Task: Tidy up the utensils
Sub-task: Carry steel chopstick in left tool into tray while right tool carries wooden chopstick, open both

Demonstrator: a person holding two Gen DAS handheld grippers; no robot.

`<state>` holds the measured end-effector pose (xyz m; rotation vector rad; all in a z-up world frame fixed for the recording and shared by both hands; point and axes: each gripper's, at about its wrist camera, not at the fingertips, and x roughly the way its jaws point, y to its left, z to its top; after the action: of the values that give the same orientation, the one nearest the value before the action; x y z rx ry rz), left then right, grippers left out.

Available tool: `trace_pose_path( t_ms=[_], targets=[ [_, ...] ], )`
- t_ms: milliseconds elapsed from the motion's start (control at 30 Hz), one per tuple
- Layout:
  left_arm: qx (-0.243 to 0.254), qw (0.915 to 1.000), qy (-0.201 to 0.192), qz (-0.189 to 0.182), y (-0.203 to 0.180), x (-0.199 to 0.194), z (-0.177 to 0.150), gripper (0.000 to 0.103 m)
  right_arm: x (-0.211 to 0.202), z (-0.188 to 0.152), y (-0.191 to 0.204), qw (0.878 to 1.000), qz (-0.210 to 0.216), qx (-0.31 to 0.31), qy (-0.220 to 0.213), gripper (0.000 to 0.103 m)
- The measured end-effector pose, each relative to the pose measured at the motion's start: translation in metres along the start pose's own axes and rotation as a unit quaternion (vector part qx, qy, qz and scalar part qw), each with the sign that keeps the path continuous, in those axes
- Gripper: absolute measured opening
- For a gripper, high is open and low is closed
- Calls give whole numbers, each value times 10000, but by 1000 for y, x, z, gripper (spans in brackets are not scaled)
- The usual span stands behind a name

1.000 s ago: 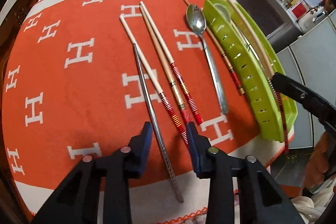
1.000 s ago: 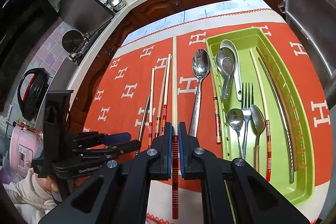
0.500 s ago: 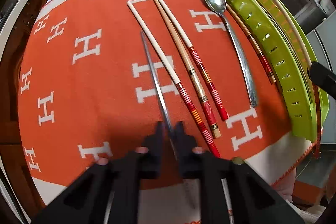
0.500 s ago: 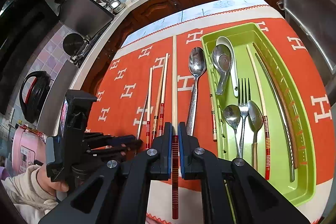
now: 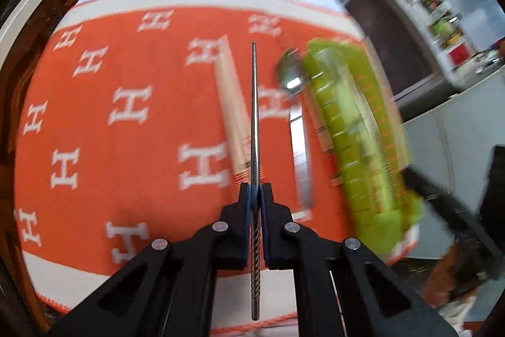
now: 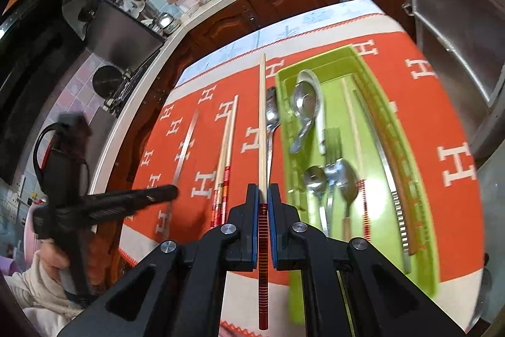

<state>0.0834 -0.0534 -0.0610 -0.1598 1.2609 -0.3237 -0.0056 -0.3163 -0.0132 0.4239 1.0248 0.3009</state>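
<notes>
Left wrist view: the left hand-held gripper (image 5: 256, 195) is clamped on one metal chopstick (image 5: 255, 122), lifted over the orange cloth (image 5: 104, 128); beside it lie blurred wooden chopsticks (image 5: 228, 103), one spoon (image 5: 292, 75) and the green tray (image 5: 353, 141).

Right wrist view: the right hand-held gripper (image 6: 263, 195) is clamped on one wooden chopstick (image 6: 262, 116). On the cloth lie two chopsticks (image 6: 228, 135) and one spoon (image 6: 271, 119) (the tray (image 6: 419, 179) holds four spoons, one fork).

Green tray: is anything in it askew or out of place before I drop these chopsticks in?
Nothing looks damaged or spilled. In the green tray, one metal spoon lies diagonally across the white ceramic spoon rather than lined up.
</notes>
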Motion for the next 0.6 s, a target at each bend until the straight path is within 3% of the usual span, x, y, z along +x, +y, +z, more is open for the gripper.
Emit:
trace_pose_path(
  t_ms=[200, 367, 600],
  targets=[
    [184, 9970, -35, -754, -70, 10, 29, 3, -15, 15, -25, 9988, -484, 4, 2, 5],
    [-63, 9944, 201, -1033, -100, 42, 43, 4, -18, 20, -47, 9970, -767, 26, 90, 5],
    [-306, 9927, 496, -1053, -128, 107, 48, 4, 6, 20, -64, 9925, -1126, -116, 457, 5]
  ],
)
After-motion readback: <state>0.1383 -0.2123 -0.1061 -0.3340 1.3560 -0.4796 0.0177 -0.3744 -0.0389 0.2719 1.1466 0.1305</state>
